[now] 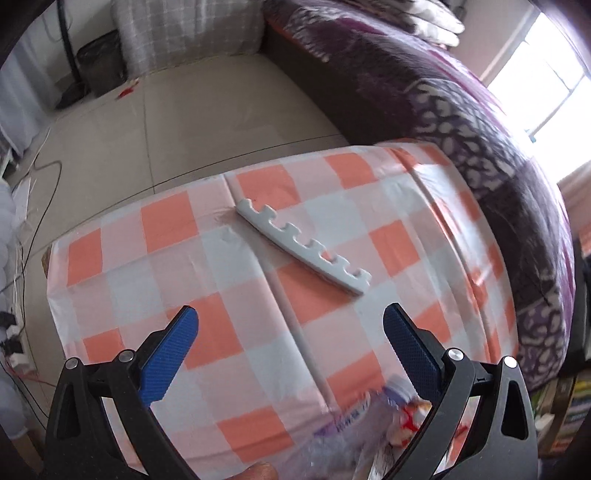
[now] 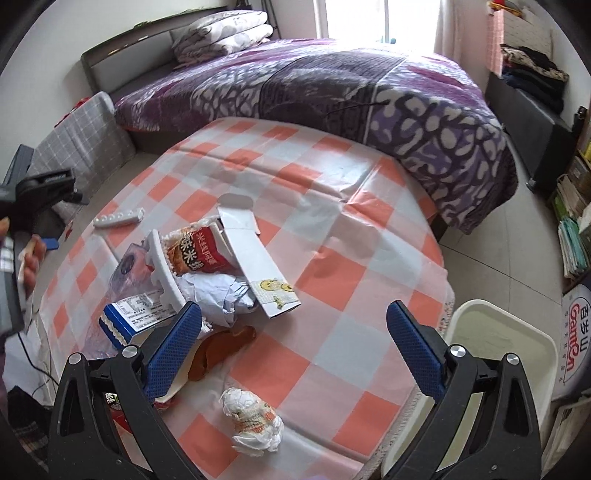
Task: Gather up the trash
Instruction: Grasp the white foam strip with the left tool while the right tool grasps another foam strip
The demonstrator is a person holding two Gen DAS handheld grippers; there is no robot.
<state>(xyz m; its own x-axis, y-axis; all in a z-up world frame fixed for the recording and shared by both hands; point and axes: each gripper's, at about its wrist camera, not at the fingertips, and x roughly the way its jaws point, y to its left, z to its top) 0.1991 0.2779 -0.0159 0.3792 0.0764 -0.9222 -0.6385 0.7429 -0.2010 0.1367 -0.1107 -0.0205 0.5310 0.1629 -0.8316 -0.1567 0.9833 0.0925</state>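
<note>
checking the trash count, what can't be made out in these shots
- Left wrist view: wrappers at the bottom edge, blurred, partly behind the left gripper.
- Right wrist view: packet hidden behind the right gripper.
- Right wrist view: white bin, inside only partly visible.

A home bedroom: quilted bed (image 2: 332, 85), folded pillows (image 2: 225, 31), checkered table (image 2: 332, 236).

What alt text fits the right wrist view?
The open right gripper hovers over a checked tablecloth strewn with trash: a crumpled wrapper nearest, a red snack bag and a flattened white carton beyond. A white bin stands at right, a purple bed behind.
</note>
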